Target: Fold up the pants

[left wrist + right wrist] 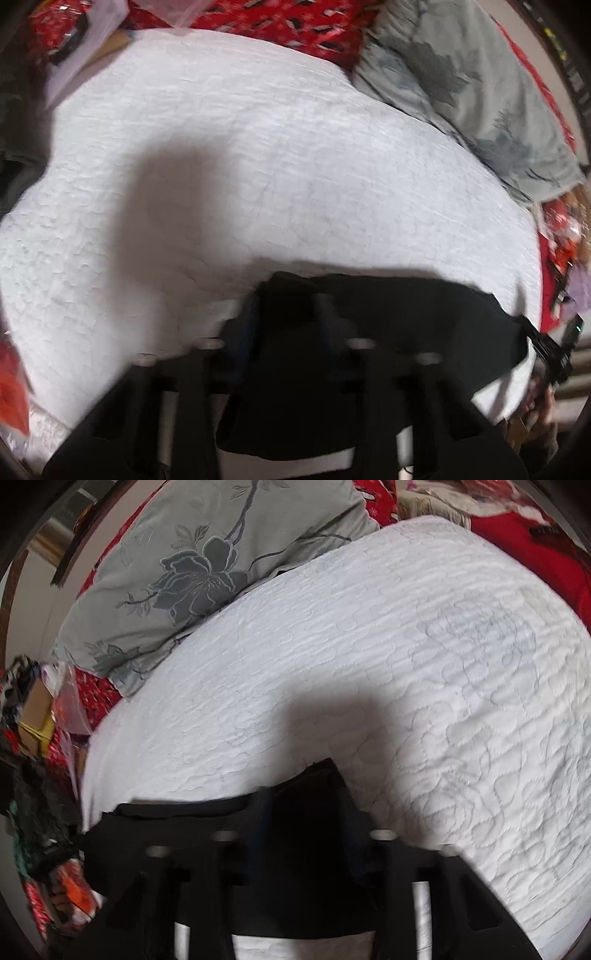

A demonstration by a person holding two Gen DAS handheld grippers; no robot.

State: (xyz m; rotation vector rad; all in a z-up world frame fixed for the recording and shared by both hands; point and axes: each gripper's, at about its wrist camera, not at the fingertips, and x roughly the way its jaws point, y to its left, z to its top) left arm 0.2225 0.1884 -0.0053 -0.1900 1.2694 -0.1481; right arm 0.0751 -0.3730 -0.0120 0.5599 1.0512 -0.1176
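Observation:
The black pants [406, 325] hang stretched between my two grippers above a white quilted bed cover [258, 147]. My left gripper [286, 299] is shut on one end of the pants' edge at the bottom centre of the left wrist view; the cloth runs right toward the other gripper. My right gripper [306, 786] is shut on the other end of the pants [177, 834], whose cloth runs left. The fingertips are dark and mostly wrapped in cloth. Both views are motion-blurred.
A grey floral pillow [461, 85] lies at the cover's far right; it also shows in the right wrist view [207, 561]. Red patterned bedding [280, 18] surrounds the cover. Boxes and clutter [37, 716] sit at the bedside.

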